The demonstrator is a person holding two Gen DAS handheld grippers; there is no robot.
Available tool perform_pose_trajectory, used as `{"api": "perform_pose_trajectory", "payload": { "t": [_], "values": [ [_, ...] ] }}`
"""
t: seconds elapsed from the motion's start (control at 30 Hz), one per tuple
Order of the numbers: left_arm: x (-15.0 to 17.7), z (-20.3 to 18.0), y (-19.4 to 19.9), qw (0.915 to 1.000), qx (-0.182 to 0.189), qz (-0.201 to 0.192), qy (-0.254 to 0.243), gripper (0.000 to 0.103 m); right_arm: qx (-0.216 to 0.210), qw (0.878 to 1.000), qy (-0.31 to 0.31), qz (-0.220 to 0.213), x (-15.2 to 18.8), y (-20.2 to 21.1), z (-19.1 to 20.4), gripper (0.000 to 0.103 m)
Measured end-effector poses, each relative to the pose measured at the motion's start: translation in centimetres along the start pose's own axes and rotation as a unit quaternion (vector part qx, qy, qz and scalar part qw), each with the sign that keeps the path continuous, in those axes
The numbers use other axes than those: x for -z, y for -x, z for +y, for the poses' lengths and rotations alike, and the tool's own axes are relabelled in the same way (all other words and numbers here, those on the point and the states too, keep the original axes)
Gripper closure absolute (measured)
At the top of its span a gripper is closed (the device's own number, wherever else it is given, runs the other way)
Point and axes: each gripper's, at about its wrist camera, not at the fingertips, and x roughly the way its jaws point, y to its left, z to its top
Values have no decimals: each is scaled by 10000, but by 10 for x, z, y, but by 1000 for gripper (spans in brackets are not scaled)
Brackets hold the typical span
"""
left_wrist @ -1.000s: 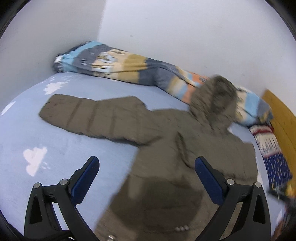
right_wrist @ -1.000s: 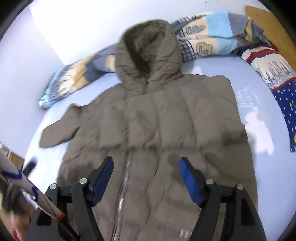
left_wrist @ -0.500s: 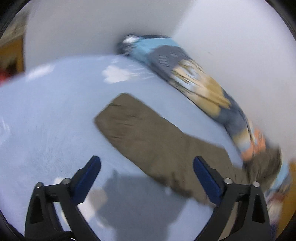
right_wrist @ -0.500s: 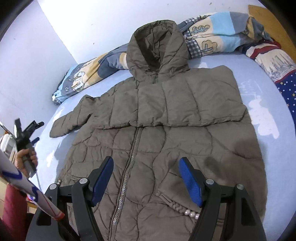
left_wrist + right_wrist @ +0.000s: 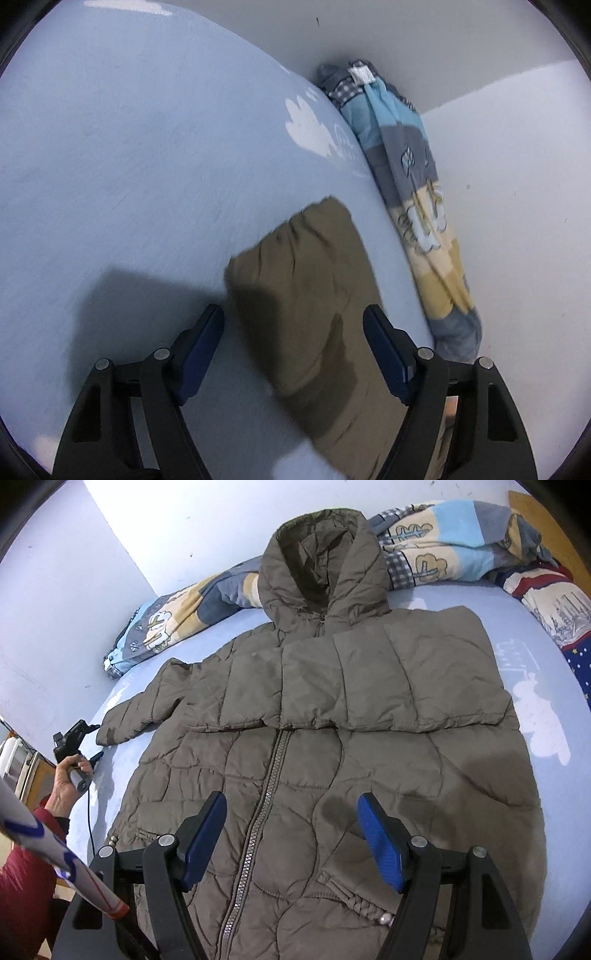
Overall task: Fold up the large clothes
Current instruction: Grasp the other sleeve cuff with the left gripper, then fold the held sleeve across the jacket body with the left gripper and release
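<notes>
An olive-brown hooded padded coat (image 5: pixel 332 709) lies zipped and face up on the pale blue bed sheet (image 5: pixel 546 686). One sleeve is folded across its chest; the other sleeve (image 5: pixel 136 716) stretches out to the left. In the left wrist view that sleeve's cuff end (image 5: pixel 306 280) lies between the jaws of my left gripper (image 5: pixel 293 339), which are closing; the pads stand clear of the fabric. A hand holds that left gripper (image 5: pixel 74 742) beside the cuff in the right wrist view. My right gripper (image 5: pixel 291 827) hovers open over the coat's lower front, nothing between its fingers.
A rolled patchwork quilt (image 5: pixel 413 192) runs along the white wall at the head of the bed. A red, white and blue patterned pillow (image 5: pixel 554 602) lies at the far right. A person's red sleeve (image 5: pixel 22 867) shows at the lower left.
The left gripper swung left from the coat's body out to the sleeve's cuff, rolled, dropped closer to the bed, and its jaws narrowed. The right gripper sank slightly toward the coat.
</notes>
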Motion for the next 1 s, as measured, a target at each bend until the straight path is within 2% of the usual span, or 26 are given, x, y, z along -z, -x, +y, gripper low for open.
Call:
{"api": "perform_pose_trajectory", "payload": {
  "t": [0.1,0.13,0.17,0.2,0.27,0.37,0.53,0.63,0.77,1.0],
  "values": [
    [-3,-1,-7,9999,75,-105,-59,27,11,10000,-42,20,-1,-3,-3,25],
    [-2,-5,-9,9997,37,-161,-181,45,4,10000,-64,22,-1,-3,-3,25],
    [-2,-7,-11,9995,-68,-157,-264,79,7,10000,-89,10,-2,-4,-4,25],
    [-1,-7,-13,9997,-41,-82,-240,84,13,10000,-97,3,-2,-4,-4,25],
    [0,-9,-12,9997,12,-140,-203,85,53,9999,-129,-21,-4,-5,-6,25],
    [-1,-26,-2,9987,8,-229,-452,85,214,9996,-167,-95,-7,-3,-8,25],
    [3,-78,34,9933,312,-392,-1039,86,446,9977,-409,-304,-12,7,-20,25],
    [17,-127,67,9849,684,-482,-1512,86,486,9960,-598,-456,-15,17,-29,25],
    [44,-190,115,9698,1192,-611,-2040,86,745,9915,-754,-754,-23,34,-40,25],
    [71,-279,177,9480,1584,-694,-2673,86,1114,9800,-1130,-1204,-33,64,-66,25]
  ]
}}
